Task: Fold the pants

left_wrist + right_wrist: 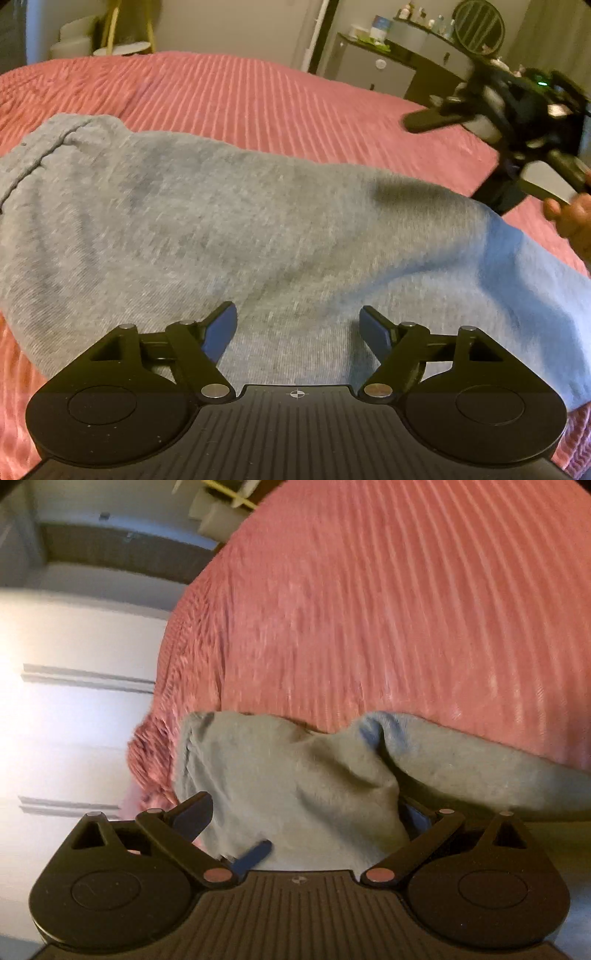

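Grey sweatpants [229, 229] lie across a pink ribbed bedspread [258, 96], with a stitched hem or seam at the far left. My left gripper [298, 326] hovers just over the cloth. It is open, its blue pads [221, 330] are spread apart, and nothing is pinched between them. In the right wrist view, the pants [295, 782] end in a bunched, raised fold by the bed's corner. My right gripper [306, 812] is open wide with that fold lying between the fingers. The cloth hides the right fingertip. A short dark strip [255, 853] lies on the fabric.
A hand [572, 218] holds the blurred right gripper's body [532, 107] over the pants' right end. A dark dresser [402, 62] with small items and a round fan stands beyond the bed. White panelled doors [74, 701] lie past the bed's edge [166, 686].
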`<state>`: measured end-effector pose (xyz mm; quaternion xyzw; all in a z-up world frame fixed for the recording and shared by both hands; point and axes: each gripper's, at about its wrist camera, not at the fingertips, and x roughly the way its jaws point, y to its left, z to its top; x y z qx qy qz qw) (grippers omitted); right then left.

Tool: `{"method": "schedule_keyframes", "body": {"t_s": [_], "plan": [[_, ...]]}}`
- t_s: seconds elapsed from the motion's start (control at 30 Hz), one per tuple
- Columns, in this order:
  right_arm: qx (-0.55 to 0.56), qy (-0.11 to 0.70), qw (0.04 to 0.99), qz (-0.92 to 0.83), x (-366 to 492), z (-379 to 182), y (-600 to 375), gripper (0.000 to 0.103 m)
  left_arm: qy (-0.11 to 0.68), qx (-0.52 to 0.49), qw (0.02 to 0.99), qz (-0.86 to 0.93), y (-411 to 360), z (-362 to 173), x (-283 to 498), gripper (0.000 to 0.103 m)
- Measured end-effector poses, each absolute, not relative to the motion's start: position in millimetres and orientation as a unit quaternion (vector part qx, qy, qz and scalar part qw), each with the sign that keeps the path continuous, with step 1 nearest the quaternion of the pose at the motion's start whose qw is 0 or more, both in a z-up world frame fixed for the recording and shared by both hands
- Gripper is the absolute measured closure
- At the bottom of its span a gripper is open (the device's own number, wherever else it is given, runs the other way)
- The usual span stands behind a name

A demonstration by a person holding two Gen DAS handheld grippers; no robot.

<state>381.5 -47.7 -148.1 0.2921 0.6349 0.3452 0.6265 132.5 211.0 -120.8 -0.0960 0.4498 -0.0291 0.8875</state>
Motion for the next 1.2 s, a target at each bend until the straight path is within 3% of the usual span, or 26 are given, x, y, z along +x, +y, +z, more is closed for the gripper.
{"method": "schedule_keyframes", "body": {"t_s": [0.17, 0.37, 0.5, 0.6, 0.8, 0.87, 0.93, 0.97, 1.0, 1.1, 1.2], "plan": [[0.394, 0.626, 0.574, 0.351, 395.9, -175.9, -40.8, 0.002, 0.451, -0.093, 0.888, -0.027, 209.4, -120.7, 132.2, 0.024], [0.431, 0.561, 0.633, 0.315, 418.4, -160.4, -55.5, 0.002, 0.45, -0.089, 0.888, -0.024, 206.6, -121.0, 134.9, 0.023], [0.32, 0.451, 0.802, 0.226, 408.1, -122.6, -70.5, 0.002, 0.451, -0.089, 0.887, -0.031, 206.6, -122.9, 136.7, 0.018], [0.307, 0.459, 0.809, 0.203, 393.2, -109.4, -77.7, 0.002, 0.45, -0.094, 0.888, -0.03, 208.5, -121.5, 135.9, 0.018], [0.384, 0.494, 0.683, 0.375, 347.6, -121.6, -61.8, 0.002, 0.451, -0.101, 0.886, -0.023, 208.9, -119.3, 135.9, 0.018], [0.368, 0.527, 0.676, 0.361, 352.5, -136.2, -48.2, 0.003, 0.452, -0.099, 0.886, -0.02, 208.0, -118.8, 135.6, 0.018], [0.297, 0.518, 0.764, 0.244, 359.9, -134.9, -53.4, 0.019, 0.453, -0.097, 0.886, -0.013, 206.4, -116.9, 134.9, 0.018], [0.275, 0.485, 0.805, 0.204, 357.3, -125.8, -61.0, 0.017, 0.454, -0.098, 0.885, -0.007, 206.3, -115.1, 134.3, 0.018], [0.276, 0.447, 0.835, 0.166, 348.4, -113.2, -72.2, 0.006, 0.454, -0.101, 0.885, -0.004, 206.5, -113.4, 133.4, 0.017], [0.328, 0.369, 0.847, 0.199, 305.4, -92.5, -102.4, 0.004, 0.456, -0.113, 0.883, 0.0, 207.1, -112.2, 135.3, 0.015], [0.365, 0.417, 0.789, 0.266, 259.5, -112.1, -121.9, 0.004, 0.458, -0.136, 0.879, 0.015, 205.0, -113.0, 140.6, 0.013]]}}
